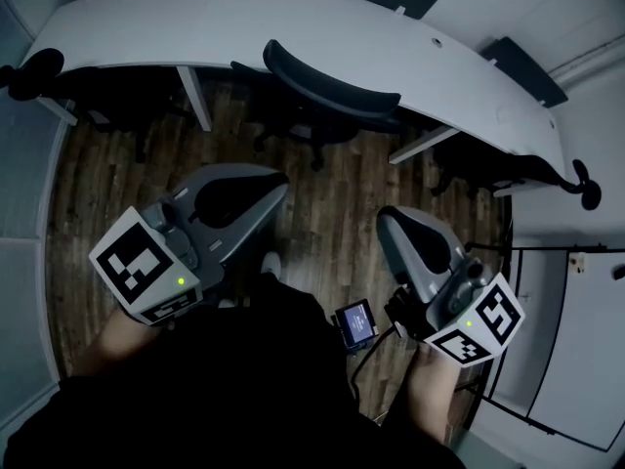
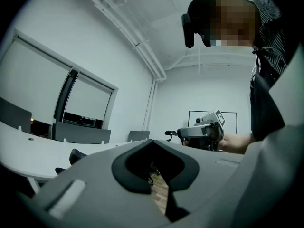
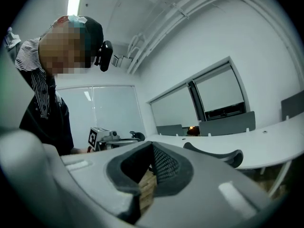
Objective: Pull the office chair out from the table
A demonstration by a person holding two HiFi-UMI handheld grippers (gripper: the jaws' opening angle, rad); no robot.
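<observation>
The black office chair [image 1: 332, 84] is tucked under the curved white table [image 1: 244, 27], its backrest against the near edge. My left gripper [image 1: 281, 182] hangs shut and empty well short of the chair, over the wooden floor. At the same distance, further right, my right gripper [image 1: 384, 219] is also shut and empty. In the left gripper view the shut jaws [image 2: 152, 141] fill the bottom, with the chair [image 2: 76, 155] low at left and the right gripper [image 2: 202, 132] beyond. The right gripper view shows its own closed jaws [image 3: 152, 144], the chair backrest [image 3: 213, 153] and the left gripper [image 3: 107, 137].
White table legs [image 1: 195, 96] stand either side of the chair. Other dark chairs sit at the table's left end [image 1: 29, 71] and right end [image 1: 576, 179]. A small device with a lit screen [image 1: 356, 322] hangs at the person's waist. Pale panels [image 1: 566, 340] line the right.
</observation>
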